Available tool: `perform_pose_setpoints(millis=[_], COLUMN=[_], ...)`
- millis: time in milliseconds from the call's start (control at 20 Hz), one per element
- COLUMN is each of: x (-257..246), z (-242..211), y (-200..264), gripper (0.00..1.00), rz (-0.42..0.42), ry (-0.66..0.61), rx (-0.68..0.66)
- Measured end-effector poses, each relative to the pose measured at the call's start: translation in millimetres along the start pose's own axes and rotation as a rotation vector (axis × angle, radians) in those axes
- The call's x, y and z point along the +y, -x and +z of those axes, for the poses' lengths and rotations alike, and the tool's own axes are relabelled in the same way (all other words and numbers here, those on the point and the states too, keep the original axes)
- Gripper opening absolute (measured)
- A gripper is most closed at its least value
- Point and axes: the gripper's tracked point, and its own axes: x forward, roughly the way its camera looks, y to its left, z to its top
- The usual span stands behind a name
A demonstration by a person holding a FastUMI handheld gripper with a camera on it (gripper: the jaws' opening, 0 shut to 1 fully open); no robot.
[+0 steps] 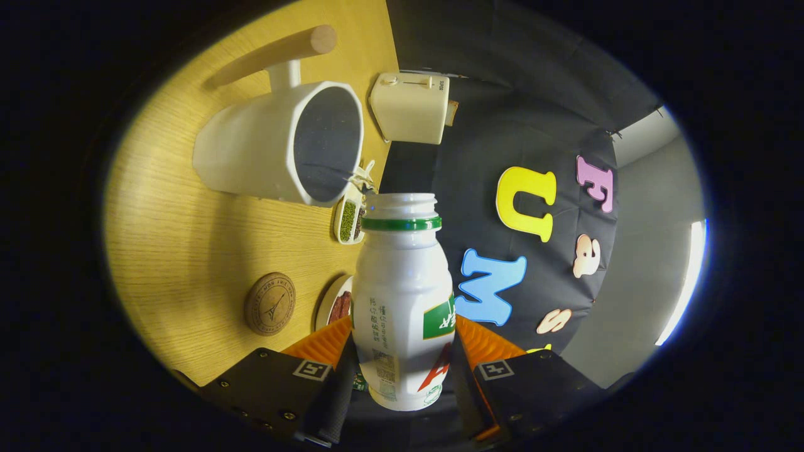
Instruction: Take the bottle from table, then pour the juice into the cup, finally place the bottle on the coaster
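The gripper (402, 351) holds the bottle (402, 301) between its 2 fingers, one pressing on each flank of the white body. The bottle's cap is off, the threaded mouth open above a green neck ring. The view is rolled, so the wooden table (182, 251) stands as a wall beside the bottle and the bottle lies roughly level with it.

Taking the bottle as landmark: the white cup (276, 147) is just beyond its mouth and toward the table side, the dark opening turned to the bottle; what is inside cannot be made out. A wooden handle (276, 53) juts from the cup's far side. The round coaster (270, 303) lies on the table beside the bottle's middle, apart from it. A small plate (336, 304) with dark reddish pieces is half hidden behind the bottle's body. A narrow dish (350, 220) of green beans sits near the mouth, partly covered by the cup's rim. A cream toaster (411, 107) stands beyond the mouth at the table's edge.
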Motion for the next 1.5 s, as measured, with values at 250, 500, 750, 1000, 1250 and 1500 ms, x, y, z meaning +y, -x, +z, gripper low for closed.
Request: perform_pose_setpoints(millis=[250,500,750,1000,1250,1500], x=[-2,-8,-9,-11,-15,-16], z=[-1,0,1,3,3,4], y=[0,1,1,0,2,2], gripper=[0.70,0.70,0.70,0.70,0.70,0.70], rz=[-0.006,-0.025,-0.027,-0.032,-0.036,-0.044], ry=[0.014,0.041,0.048,0.067,0.073,0.103], rx=[-0.001,-0.001,-0.007,-0.007,-0.006,-0.003])
